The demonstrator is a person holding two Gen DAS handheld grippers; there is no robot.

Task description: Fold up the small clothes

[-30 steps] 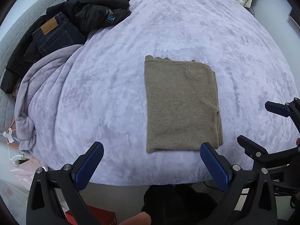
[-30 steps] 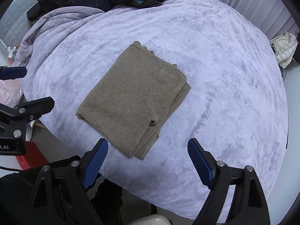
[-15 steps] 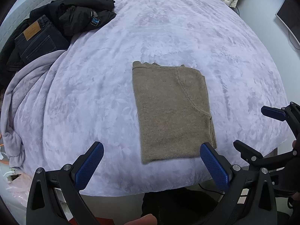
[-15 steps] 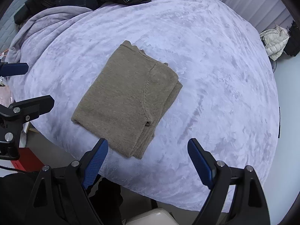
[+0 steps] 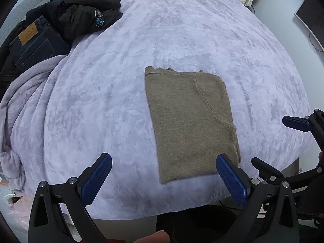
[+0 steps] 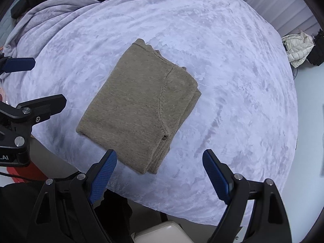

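Sweater (image 5: 188, 121), taupe knit, lies folded into a tall rectangle on the lilac plush blanket (image 5: 121, 101), near the bed's front edge, w/ both tools above and short of it. Left gripper (image 5: 163, 177) and right gripper (image 6: 160, 167) both stand spread wide, nothing between the pads; neither touches the cloth. Key relation: the garment's long axis runs away from the tools, its near short hem facing them. In the left wrist view that hem sits just ahead, toward the right-hand pad (image 5: 230, 180); in the right wrist view the near corner w/ stacked layers lies between the pads, closer to the left-hand one. So the right gripper looks nearer the layered side, the left nearer the single fold edge; a further fold, if intended, would prob. carry the near hem toward the far end. Texture: fuzzy, matte, soft knit; a curved seam crosses the top layer; right side shows several ply edges. Blanket is crushed velvety pile. Dark jacket (image 5: 81, 14) and jeans (image 5: 34, 44) lie well apart, far left.
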